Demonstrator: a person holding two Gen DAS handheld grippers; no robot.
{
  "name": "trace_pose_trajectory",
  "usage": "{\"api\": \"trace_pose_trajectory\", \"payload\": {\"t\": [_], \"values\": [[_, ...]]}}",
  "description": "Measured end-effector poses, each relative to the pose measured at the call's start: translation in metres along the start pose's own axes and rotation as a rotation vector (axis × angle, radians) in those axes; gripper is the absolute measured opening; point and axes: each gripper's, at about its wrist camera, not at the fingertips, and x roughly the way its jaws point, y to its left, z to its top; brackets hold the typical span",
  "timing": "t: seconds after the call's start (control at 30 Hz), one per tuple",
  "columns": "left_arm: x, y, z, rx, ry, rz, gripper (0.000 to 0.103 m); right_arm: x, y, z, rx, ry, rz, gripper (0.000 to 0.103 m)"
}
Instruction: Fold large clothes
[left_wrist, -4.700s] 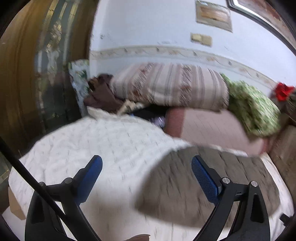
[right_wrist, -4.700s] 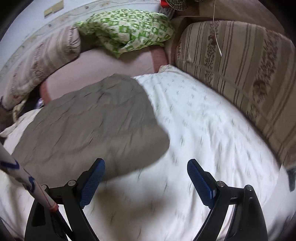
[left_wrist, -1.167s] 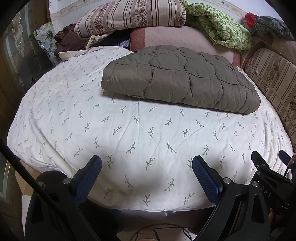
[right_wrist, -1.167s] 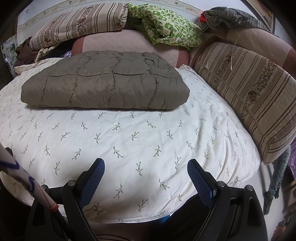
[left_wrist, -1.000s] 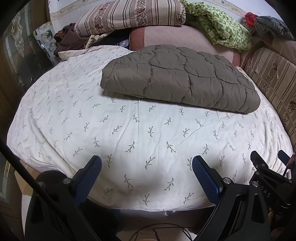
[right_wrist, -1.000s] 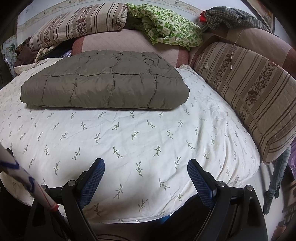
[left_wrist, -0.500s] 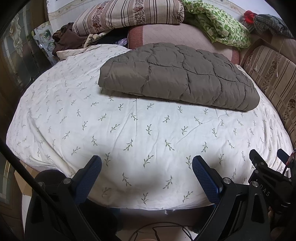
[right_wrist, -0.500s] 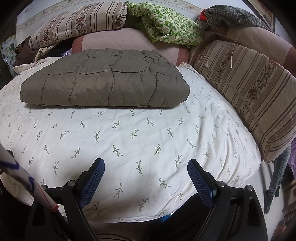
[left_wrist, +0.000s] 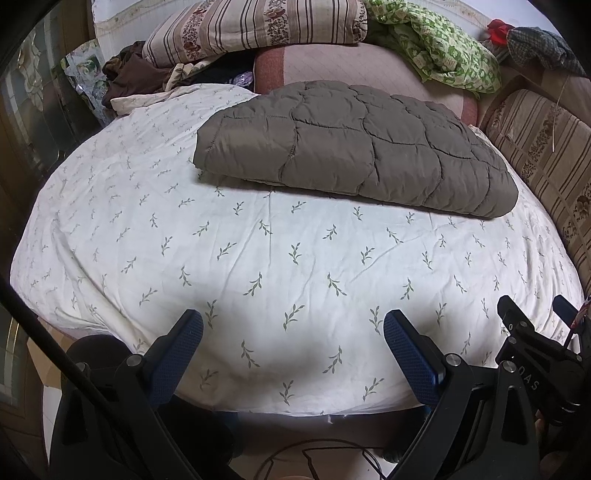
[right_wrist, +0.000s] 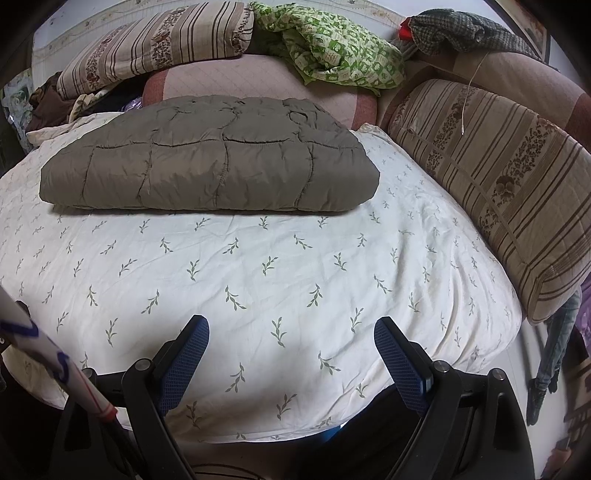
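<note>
A grey-brown quilted padded garment (left_wrist: 351, 147) lies folded into a flat rectangle on the far half of the bed, also in the right wrist view (right_wrist: 210, 170). The bed is covered by a white sheet with a leaf print (left_wrist: 258, 258). My left gripper (left_wrist: 293, 332) is open and empty, held above the bed's near edge, well short of the garment. My right gripper (right_wrist: 291, 339) is open and empty, also at the near edge. The right gripper's body shows at the lower right of the left wrist view (left_wrist: 532, 354).
Striped pillows (right_wrist: 155, 44), a pink cushion (right_wrist: 258, 85) and a green patterned cloth (right_wrist: 332, 48) are piled behind the garment. A long striped bolster (right_wrist: 498, 177) lines the bed's right side. Dark clothes (left_wrist: 125, 77) lie at the far left. Cables lie on the floor below.
Since 4.7 s ago both grippers have pulled back from close over the garment to the bed's near edge. In the last second the views shift only slightly.
</note>
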Motion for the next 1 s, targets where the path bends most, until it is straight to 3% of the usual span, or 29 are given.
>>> {"api": "trace_pose_trajectory", "payload": {"t": [0.3,1.0], "values": [[0.0012,-0.0004,-0.0006,0.0,0.008,-0.003,0.098,-0.0076,-0.007,0.0018,0.049,-0.039,0.011,0.094],[0.0035,0.0011,-0.0021,-0.004,0.024,-0.011,0.098,-0.0013,0.0018,-0.0006,0.0,-0.006,0.012,0.094]]}}
